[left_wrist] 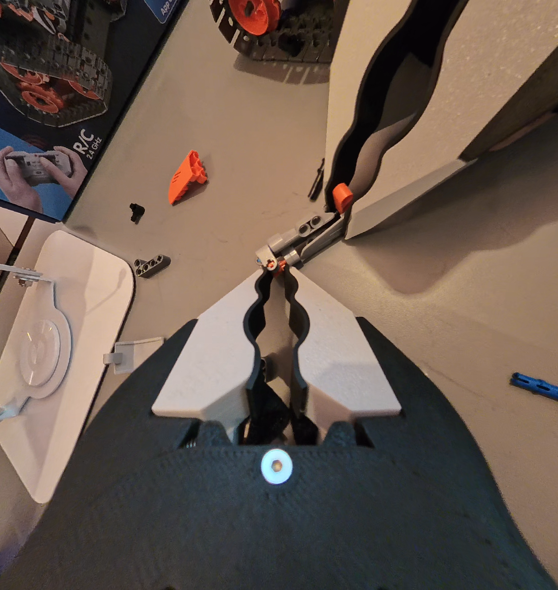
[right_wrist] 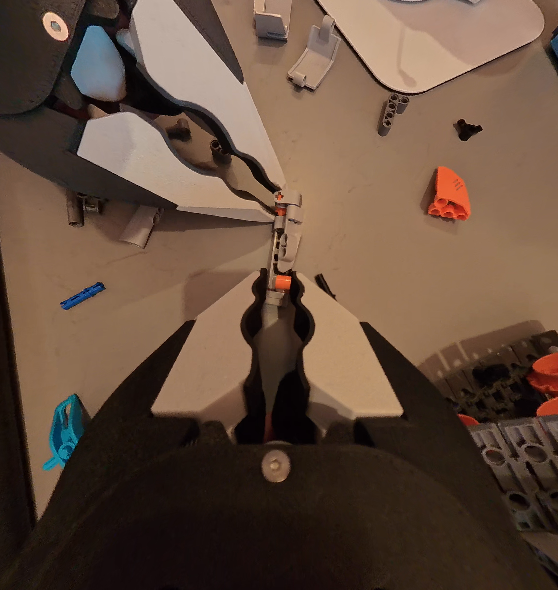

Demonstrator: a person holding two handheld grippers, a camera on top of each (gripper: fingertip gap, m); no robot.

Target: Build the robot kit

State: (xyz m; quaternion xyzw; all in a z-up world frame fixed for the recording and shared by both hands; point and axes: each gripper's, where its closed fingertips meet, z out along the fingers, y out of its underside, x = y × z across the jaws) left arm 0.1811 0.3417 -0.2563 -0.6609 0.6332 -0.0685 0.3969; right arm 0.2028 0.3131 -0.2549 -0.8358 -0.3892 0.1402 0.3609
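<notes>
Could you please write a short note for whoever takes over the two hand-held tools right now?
Left tool: shut on the orange pin end of the small grey plastic brick assembly.
Right tool: shut on the other end of the same assembly, by its orange round stub.
The assembly is held between both tools above the beige tabletop.
Loose on the table: orange wedge-shaped brick, dark grey holed beam, small black connector, blue thin beam, light grey hinged panel.
Black tracked model with orange wheels sits to the right tool's side.
Done or left: cannot tell.
</notes>
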